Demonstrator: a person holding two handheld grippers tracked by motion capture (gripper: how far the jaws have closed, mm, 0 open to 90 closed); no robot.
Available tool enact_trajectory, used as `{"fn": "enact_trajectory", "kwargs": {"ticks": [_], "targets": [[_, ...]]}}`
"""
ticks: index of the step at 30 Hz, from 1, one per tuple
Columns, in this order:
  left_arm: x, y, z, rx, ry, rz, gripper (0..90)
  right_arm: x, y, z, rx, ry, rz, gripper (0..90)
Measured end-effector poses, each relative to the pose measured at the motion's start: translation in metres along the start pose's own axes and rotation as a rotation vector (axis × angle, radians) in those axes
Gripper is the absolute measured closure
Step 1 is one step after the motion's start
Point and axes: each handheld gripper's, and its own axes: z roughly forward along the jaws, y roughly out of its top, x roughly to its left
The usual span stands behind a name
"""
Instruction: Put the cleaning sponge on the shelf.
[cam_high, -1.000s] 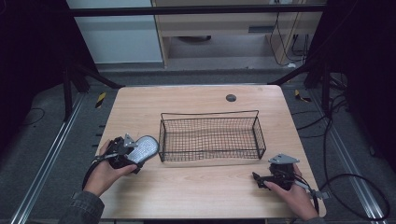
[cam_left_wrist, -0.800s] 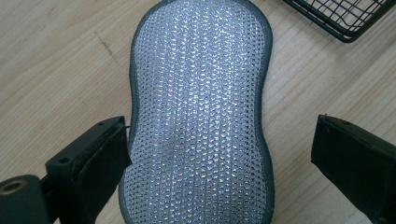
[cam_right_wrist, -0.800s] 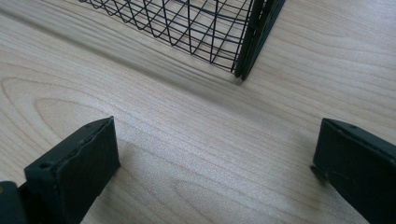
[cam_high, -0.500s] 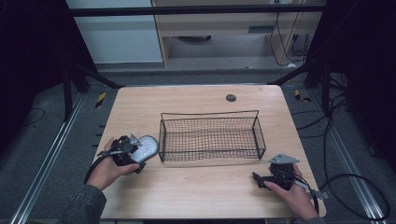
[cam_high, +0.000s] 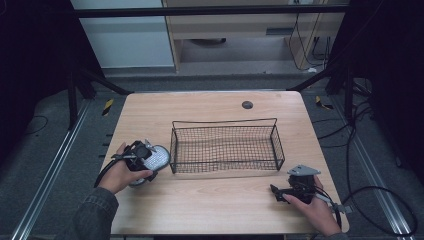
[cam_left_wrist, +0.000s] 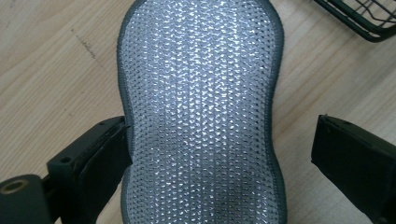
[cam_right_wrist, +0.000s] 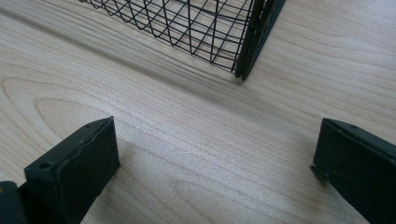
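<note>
A silver mesh scrubbing pad (cam_high: 157, 156) with a dark grey edge lies flat on the wooden table (cam_high: 210, 205), just left of a black wire basket (cam_high: 225, 121). My left gripper (cam_high: 148, 161) is over the pad and stands open. In the left gripper view the pad (cam_left_wrist: 201, 116) lies between the jaws of my left gripper (cam_left_wrist: 224, 140); the left jaw touches its edge and the right jaw stands clear of it. My right gripper (cam_high: 276, 189) rests open near the table's front right, with bare wood between its jaws (cam_right_wrist: 215, 149).
The basket's near corner (cam_right_wrist: 243, 46) stands just ahead of the right gripper, and a basket corner (cam_left_wrist: 369, 18) shows at the top right of the left gripper view. A small dark round hole (cam_high: 247, 104) sits near the table's far edge. Cables trail off the right side.
My left hand has slid a little to the right, so the jaws now straddle the pad. The pad, the basket and the right gripper have not moved.
</note>
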Motion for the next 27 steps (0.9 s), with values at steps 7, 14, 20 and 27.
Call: {"fn": "enact_trajectory", "kwargs": {"ticks": [7,14,20,27], "targets": [[0.007,0.004,0.004,0.009,-0.013,-0.016,3.8,0.0,0.0,0.0,-0.001,0.001,0.002,0.4],[0.011,0.006,0.009,0.018,-0.02,-0.015,4.0,0.0,0.0,0.0,0.0,0.004,0.006,0.4],[0.016,0.006,0.013,0.022,-0.027,-0.036,3.9,0.0,0.0,0.0,0.001,0.006,0.007,0.4],[0.02,0.004,0.021,0.048,-0.06,-0.054,3.9,0.0,0.0,0.0,0.001,0.004,0.004,0.4]]}}
